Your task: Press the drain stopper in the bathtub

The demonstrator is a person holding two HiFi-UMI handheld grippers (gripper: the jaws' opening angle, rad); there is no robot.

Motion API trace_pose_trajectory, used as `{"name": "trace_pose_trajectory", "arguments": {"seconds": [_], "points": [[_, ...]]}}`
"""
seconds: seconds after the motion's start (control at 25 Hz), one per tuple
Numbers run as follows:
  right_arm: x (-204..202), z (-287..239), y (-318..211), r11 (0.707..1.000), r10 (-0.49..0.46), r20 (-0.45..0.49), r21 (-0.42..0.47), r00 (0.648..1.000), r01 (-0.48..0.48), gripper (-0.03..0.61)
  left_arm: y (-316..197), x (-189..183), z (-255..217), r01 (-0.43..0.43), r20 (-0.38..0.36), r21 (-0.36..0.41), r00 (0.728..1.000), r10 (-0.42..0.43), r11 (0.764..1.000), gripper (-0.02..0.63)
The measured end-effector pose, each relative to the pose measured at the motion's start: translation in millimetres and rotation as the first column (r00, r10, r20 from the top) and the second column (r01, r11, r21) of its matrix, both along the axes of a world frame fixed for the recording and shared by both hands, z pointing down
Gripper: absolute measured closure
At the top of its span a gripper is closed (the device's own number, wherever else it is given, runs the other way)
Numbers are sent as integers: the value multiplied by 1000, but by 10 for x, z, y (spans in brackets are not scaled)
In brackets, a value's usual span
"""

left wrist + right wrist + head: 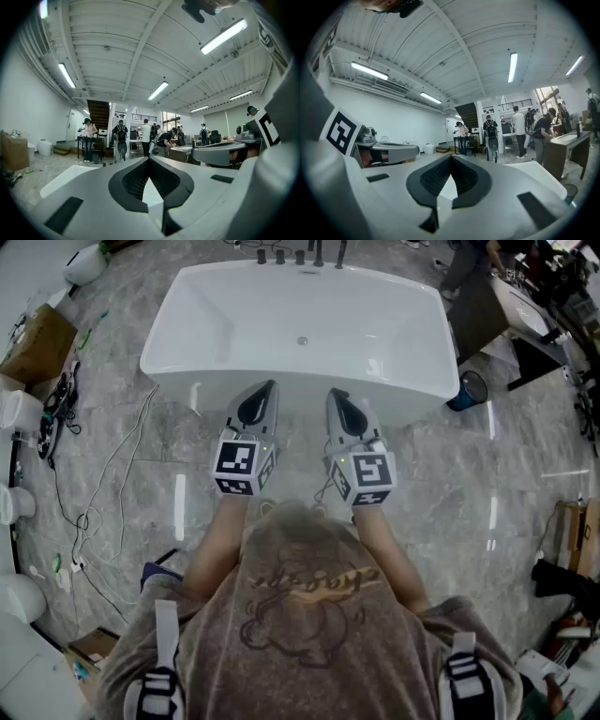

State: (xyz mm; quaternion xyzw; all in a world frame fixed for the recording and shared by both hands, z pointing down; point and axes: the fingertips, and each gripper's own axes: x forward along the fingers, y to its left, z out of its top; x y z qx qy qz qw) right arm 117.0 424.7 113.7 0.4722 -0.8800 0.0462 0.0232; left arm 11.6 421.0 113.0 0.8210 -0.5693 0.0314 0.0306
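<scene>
The left gripper [268,390] is pointing forward with its jaw tips meeting and nothing between the pads, and the left gripper view is confirming this: the dark pads are touching at the front, with only an empty hollow behind them. The right gripper [335,396] is doing the same just beside it, tips together and holding nothing. Both are hovering side by side above the near rim of the white bathtub [394,315], apart from it. The drain stopper [302,340] is sitting on the tub's bottom, near the middle and a little toward the far end where the taps [281,256] are standing; it is well apart from either gripper. By my reading the press is not yet under way and this is the approach. The next move is calling for one gripper to tip downward, reach over the rim and bring its closed tips squarely onto the small stopper. The head view alone is showing the tub, the stopper and the grey floor [487,484]. The gripper views are looking level across the hall, showing people [145,136], a staircase [99,112] and ceiling lights [224,36], but no stopper.
</scene>
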Motion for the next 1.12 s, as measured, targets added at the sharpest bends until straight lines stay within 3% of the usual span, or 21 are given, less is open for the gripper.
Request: {"name": "trace_pose_trajectory", "arguments": {"seconds": [0.6, 1.12], "points": [[-167, 17, -50, 1000, -4, 6, -1, 1000, 4, 578, -92, -134, -3, -10, 8, 2, 1000, 10, 1000, 611], [-462, 83, -134, 996, 78, 28, 41, 997, -79, 578, -215, -469, 127, -104, 39, 14, 994, 103, 994, 611]]}}
